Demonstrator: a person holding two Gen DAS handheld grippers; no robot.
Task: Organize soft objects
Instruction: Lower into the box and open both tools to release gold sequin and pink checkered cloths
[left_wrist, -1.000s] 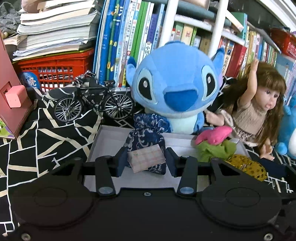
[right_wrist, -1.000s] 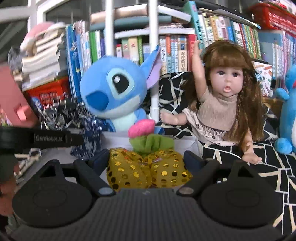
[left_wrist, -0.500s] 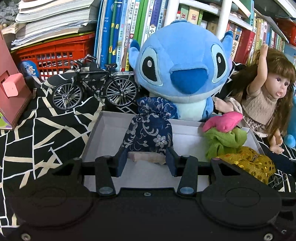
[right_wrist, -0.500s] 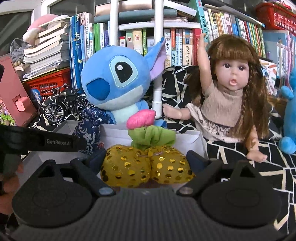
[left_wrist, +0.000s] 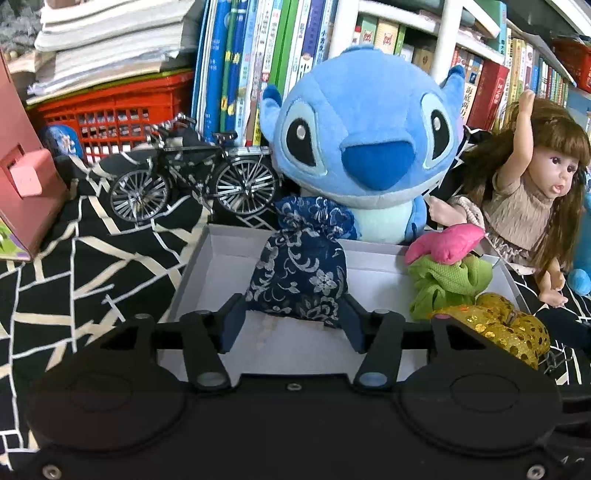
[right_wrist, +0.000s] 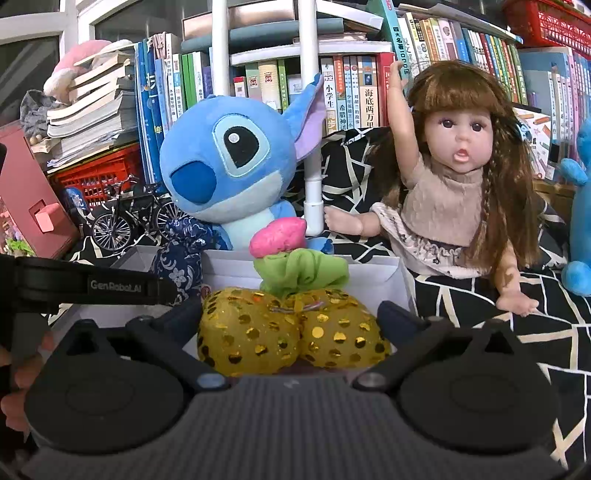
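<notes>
Fingers (left_wrist: 233, 320) flank blue floral pouch (left_wrist: 299, 269), just opening.

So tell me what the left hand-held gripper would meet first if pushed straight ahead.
Probably the dark blue floral cloth pouch, standing in the shallow white cardboard box between the left hand-held gripper's just-opened fingers; behind it, the big blue plush toy.

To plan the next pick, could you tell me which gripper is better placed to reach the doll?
Right, probably. The doll sits just beyond the right gripper, whose jaws have just been opening around the gold pouch. The left gripper faces the blue pouch, farther away.
</notes>
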